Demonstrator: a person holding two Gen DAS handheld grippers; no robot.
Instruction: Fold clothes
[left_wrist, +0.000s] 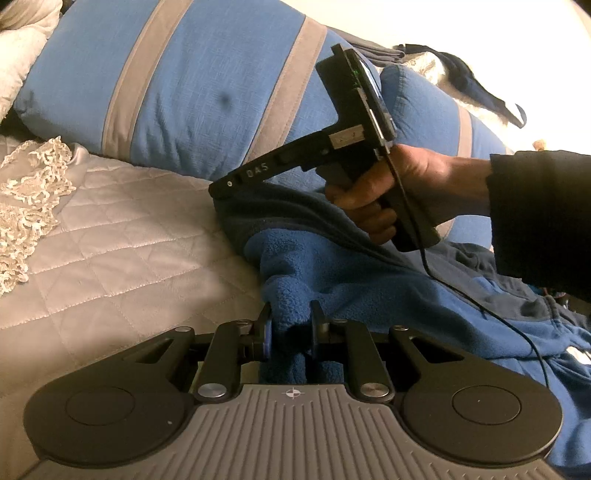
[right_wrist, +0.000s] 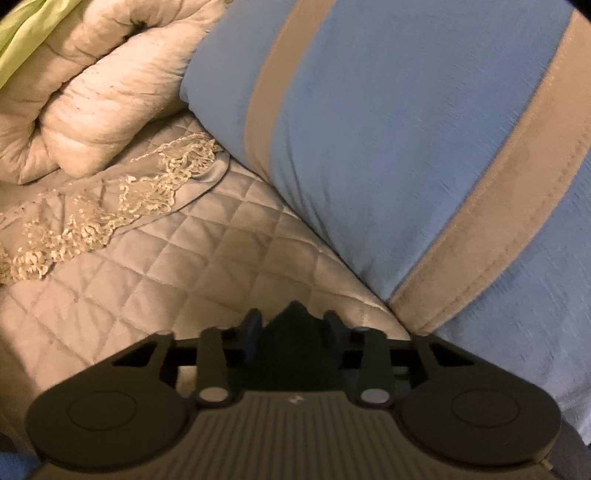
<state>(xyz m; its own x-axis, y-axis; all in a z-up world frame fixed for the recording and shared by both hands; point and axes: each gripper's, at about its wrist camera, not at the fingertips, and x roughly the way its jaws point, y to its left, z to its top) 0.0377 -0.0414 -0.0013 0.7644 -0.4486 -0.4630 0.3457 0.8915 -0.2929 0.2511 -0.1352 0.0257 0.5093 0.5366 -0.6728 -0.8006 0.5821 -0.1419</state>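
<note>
Left gripper (left_wrist: 289, 325) fingers narrow, pinching blue fleece garment (left_wrist: 332, 266). Right gripper (right_wrist: 293, 326) fingers partly closed around a dark fabric fold; actual grip unclear. Garment lies on quilted bed (left_wrist: 122, 240), striped pillow (left_wrist: 192, 81) beyond the fingers.

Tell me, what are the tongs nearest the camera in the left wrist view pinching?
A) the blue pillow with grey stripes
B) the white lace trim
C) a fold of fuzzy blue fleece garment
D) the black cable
C: the left tongs are closed on a bunched fold of the fuzzy blue fleece garment, which lies on the quilted cream bedspread.
</note>
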